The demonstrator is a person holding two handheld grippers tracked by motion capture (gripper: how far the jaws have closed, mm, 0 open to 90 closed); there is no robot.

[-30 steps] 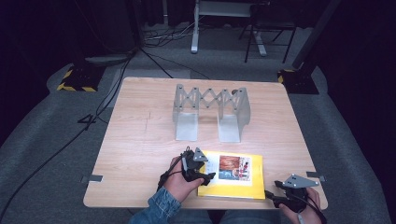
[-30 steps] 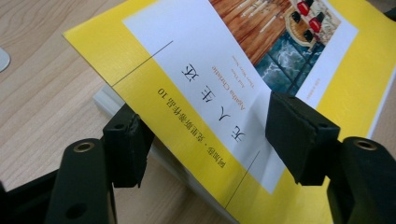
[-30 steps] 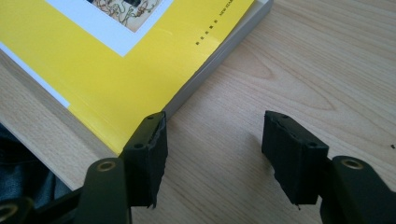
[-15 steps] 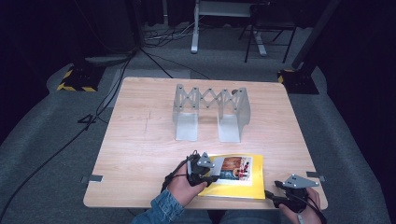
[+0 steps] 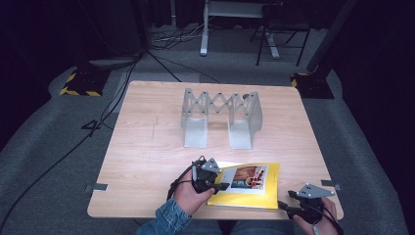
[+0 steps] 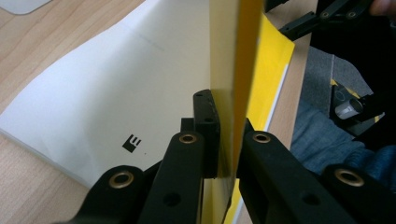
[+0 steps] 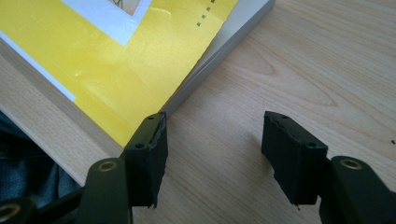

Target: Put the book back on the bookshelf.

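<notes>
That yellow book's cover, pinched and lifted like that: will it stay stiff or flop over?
Probably floppy: the yellow cover looks thin as card where the left gripper pinches its edge. It may slip, since its face looks glossy. The book itself should stay put; its thick block of white pages lies flat on the table.

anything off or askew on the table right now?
One thing: the yellow book's front cover is lifted on edge off the white first page, pinched by the left gripper, whose fingers have just closed on it. The book lies slightly skewed to the table edge. The metal rack looks normal.
</notes>
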